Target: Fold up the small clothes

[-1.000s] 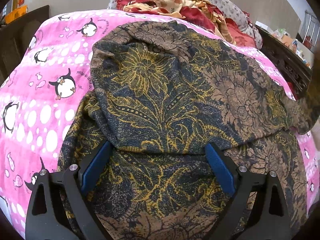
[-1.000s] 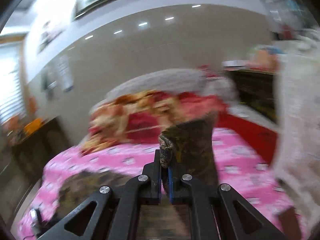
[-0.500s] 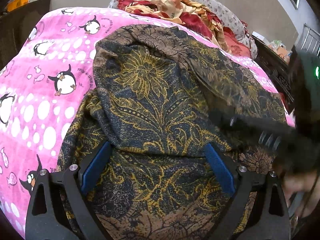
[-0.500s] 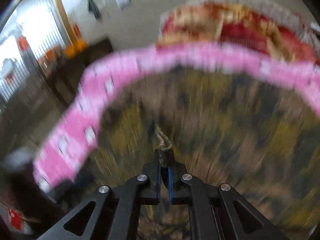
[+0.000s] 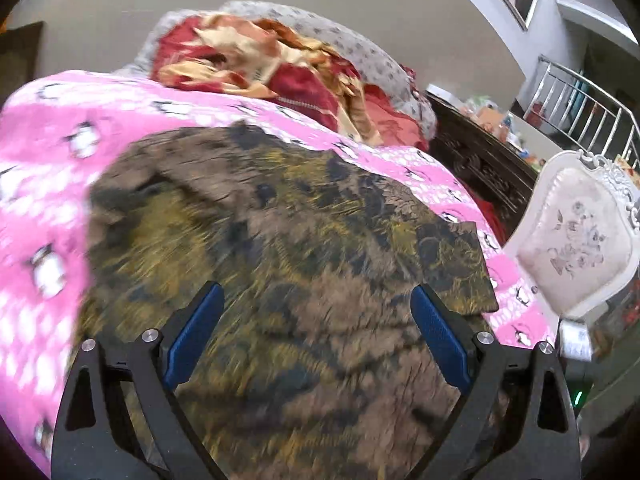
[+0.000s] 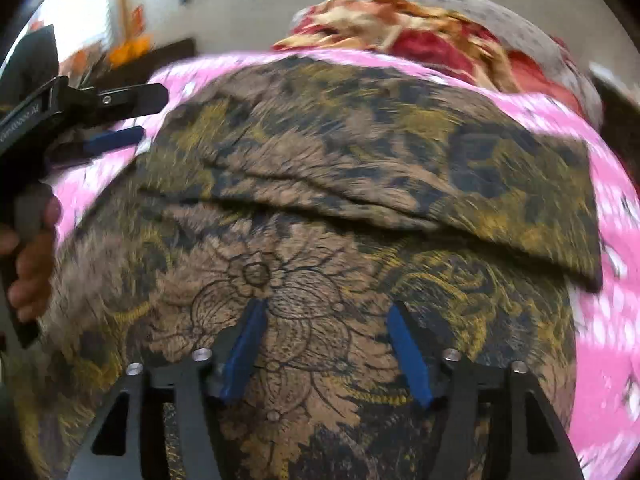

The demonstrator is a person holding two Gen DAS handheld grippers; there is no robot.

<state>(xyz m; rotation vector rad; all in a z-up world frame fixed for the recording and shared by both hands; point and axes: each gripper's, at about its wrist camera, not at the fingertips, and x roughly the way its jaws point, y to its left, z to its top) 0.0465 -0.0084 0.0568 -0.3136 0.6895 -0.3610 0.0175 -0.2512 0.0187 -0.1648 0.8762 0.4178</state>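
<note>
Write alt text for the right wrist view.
Open right hand-held gripper above a dark floral garment folded over on a pink blanket. The left hand-held gripper, held in a hand, enters from the left.

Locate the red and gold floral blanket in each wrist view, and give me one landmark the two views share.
Left wrist view: red and gold floral blanket is at upper centre, heaped at the far end of the bed.
Right wrist view: it is at upper right, along the top edge, blurred.
Shared landmark: the pink penguin bedspread under the brown floral garment.
</note>
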